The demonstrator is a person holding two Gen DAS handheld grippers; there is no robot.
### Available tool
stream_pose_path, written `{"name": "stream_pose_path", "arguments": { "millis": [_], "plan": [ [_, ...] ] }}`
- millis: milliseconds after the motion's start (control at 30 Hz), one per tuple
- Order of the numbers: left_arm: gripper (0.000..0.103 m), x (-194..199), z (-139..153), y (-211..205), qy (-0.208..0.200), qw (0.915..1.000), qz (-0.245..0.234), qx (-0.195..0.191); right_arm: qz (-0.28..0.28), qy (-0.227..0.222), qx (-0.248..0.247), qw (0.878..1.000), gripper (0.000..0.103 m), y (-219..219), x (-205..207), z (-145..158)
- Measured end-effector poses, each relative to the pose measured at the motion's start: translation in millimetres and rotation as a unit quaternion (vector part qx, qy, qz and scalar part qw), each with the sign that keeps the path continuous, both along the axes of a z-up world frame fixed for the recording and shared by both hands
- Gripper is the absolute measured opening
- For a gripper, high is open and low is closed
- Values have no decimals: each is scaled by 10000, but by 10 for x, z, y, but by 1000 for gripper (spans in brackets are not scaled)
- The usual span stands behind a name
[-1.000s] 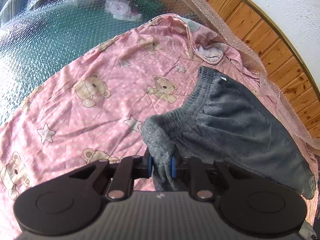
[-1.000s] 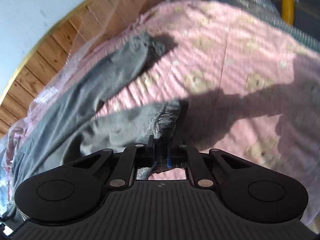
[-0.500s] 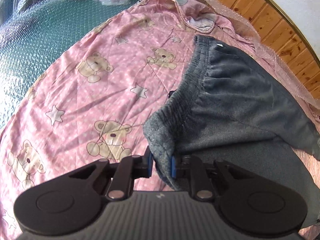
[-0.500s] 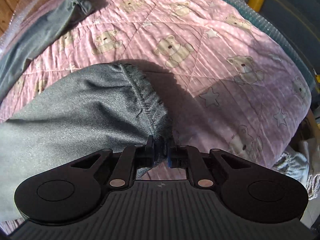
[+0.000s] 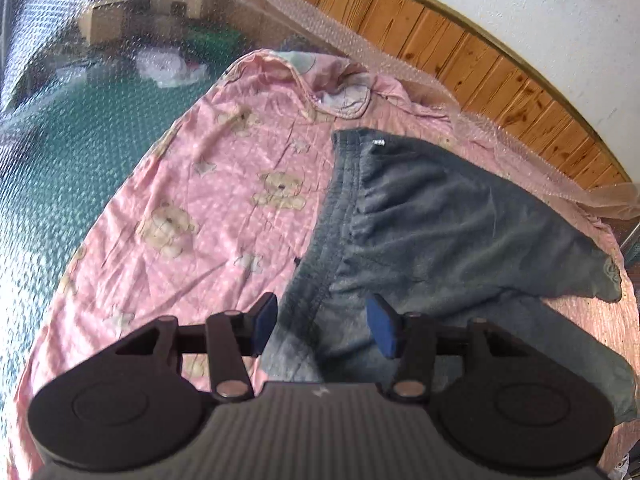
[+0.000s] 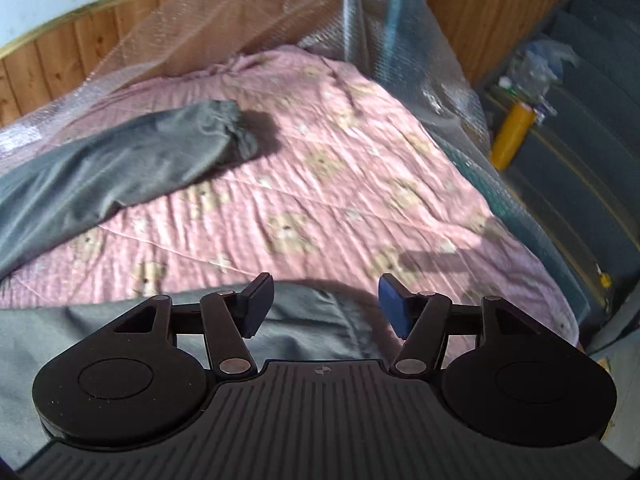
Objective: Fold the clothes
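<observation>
The grey sweatpants (image 5: pixel 460 220) are being laid out; both the left gripper (image 5: pixel 322 324) and right gripper (image 6: pixel 326 306) are spread, and wrinkles should be smoothed flat.

Right gripper (image 6: pixel 326 306) jaws spread wide, nothing between them, hovering over grey trousers (image 6: pixel 304 320) edge on pink bear-print quilt (image 6: pixel 360 184). One trouser leg (image 6: pixel 132 160) lies stretched across quilt upper left. Yellow bottle (image 6: pixel 512 136) at right.

Pink teddy-bear quilt (image 5: pixel 224 184), bubble wrap (image 6: pixel 404 52), wood-panelled wall (image 5: pixel 472 64), white plaster (image 5: pixel 540 12) above, sunlit
</observation>
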State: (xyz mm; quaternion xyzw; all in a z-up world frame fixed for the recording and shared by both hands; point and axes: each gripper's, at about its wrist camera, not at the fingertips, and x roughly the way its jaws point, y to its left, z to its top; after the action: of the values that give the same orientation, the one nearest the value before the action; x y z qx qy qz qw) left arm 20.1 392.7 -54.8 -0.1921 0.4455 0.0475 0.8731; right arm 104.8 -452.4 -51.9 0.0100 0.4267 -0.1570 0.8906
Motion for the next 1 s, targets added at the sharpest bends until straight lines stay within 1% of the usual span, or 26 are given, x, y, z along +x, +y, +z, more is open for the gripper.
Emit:
{"name": "stream_pose_path", "arguments": {
  "millis": [67,167,300,433,467,533,567,600,667,733,833,933,1000],
  "plan": [
    [54,316,-48,-12,-103,9998,-162,30,269,-48,154,9995,69,311,110,-3],
    [56,832,-242,-15,-101,9994,-322,8,692,13,341,9970,70,829,178,-55],
    [56,1490,-513,8,-60,9991,-411,-5,1198,186,507,9913,73,1539,33,-189],
    [56,1972,-757,75,78,9990,-445,-9,1783,500,834,9791,77,2209,-160,-410],
    [56,2063,-817,87,121,9989,-464,-5,1871,589,842,9769,79,2360,-197,-479],
    [55,2191,-915,104,164,9986,-491,-60,2029,842,903,9714,79,2654,-241,-645],
    [52,2237,-957,106,159,9984,-528,-114,2062,935,937,9695,79,2786,-259,-716],
    [46,2268,-987,102,145,9979,-599,-183,2105,1022,986,9672,79,2884,-260,-773],
    [37,2281,-1003,63,65,9957,-889,-251,2230,1179,1014,9623,79,3080,-245,-891],
    [37,2244,-972,14,-138,9933,-1125,-240,2288,1295,1019,9594,79,3219,-215,-965],
    [37,2202,-929,25,-378,9914,-1188,-400,2291,1427,1012,9576,79,3317,-134,-1043],
    [38,2271,-1001,95,-424,9896,-1130,-787,2281,1582,998,9555,79,3378,-43,-1118],
    [49,2355,-1096,108,-337,9883,-1090,-1007,2303,1678,975,9536,79,3417,-1,-1159]
  ]
}}
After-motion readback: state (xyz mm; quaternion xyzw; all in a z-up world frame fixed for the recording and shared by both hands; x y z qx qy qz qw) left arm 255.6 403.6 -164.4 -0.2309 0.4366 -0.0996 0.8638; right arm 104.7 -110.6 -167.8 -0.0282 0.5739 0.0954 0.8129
